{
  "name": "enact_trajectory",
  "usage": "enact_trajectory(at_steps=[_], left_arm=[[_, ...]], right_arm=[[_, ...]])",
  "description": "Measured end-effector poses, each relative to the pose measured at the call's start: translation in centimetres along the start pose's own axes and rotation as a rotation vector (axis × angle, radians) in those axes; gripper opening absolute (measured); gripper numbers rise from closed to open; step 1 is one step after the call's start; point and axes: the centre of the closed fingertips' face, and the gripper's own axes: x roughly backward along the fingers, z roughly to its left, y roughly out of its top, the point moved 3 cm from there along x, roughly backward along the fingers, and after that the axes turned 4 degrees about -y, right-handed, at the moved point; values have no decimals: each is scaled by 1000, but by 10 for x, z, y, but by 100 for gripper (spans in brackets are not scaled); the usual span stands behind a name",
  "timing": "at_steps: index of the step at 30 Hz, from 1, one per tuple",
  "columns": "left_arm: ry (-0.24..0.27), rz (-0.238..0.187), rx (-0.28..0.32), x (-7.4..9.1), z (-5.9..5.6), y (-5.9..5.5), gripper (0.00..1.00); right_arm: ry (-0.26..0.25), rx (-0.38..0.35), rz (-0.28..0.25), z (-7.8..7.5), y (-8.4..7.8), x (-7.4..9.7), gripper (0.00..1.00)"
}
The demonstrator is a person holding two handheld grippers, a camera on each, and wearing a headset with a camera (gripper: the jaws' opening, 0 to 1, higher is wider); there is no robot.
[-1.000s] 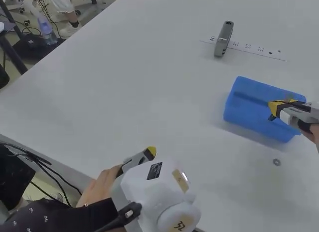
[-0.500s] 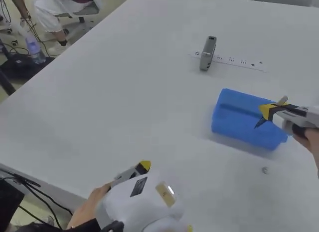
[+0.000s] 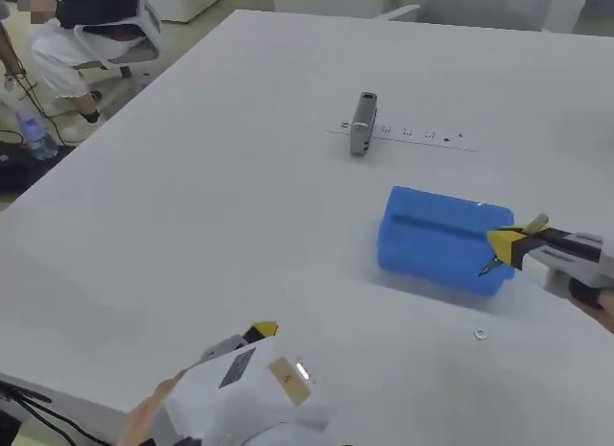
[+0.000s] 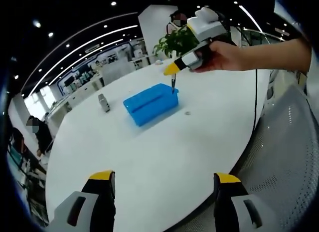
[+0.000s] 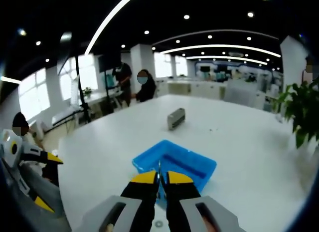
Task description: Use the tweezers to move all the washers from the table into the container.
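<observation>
Right gripper (image 5: 159, 178): the jaws are being kept nearly closed on the tweezers (image 3: 491, 265), whose thin dark tips are being pointed down at the near right corner of the container (image 3: 436, 230). Whether anything is being carried in the tips cannot be told. Container: blue and open-topped; its contents are not being shown clearly. Washer (image 3: 481, 335): one is lying flat on the table (image 3: 240, 177), near the container's right end on the side facing the person, apart from wall and tweezers alike. Left gripper (image 4: 164, 178): the jaws are being held wide with nothing between them, well apart from the container on the person's side and to its left. Handling, as judged: this washer is probably being made the next pick. The tips are best being brought down steeply over its rim and the squeeze kept light, so that the flat piece is not being flicked away. Release is best being done only once the wall is being cleared.
</observation>
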Motion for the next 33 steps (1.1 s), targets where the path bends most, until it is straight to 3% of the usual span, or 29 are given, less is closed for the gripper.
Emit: enact_trajectory(at_steps=[5, 14, 23, 29, 33], left_arm=[[-12, -21, -3, -2, -7, 11, 80], [-48, -32, 12, 0, -18, 20, 80], [-45, -30, 27, -5, -19, 17, 79], [-39, -8, 44, -7, -17, 6, 80], [-35, -36, 56, -7, -16, 2, 79]], right_arm=[[1, -44, 20, 0, -18, 4, 3], [-11, -71, 57, 1, -44, 1, 3], [-13, -63, 84, -5, -53, -1, 3], [-14, -67, 92, -4, -53, -3, 3], [-4, -82, 99, -2, -55, -4, 3]])
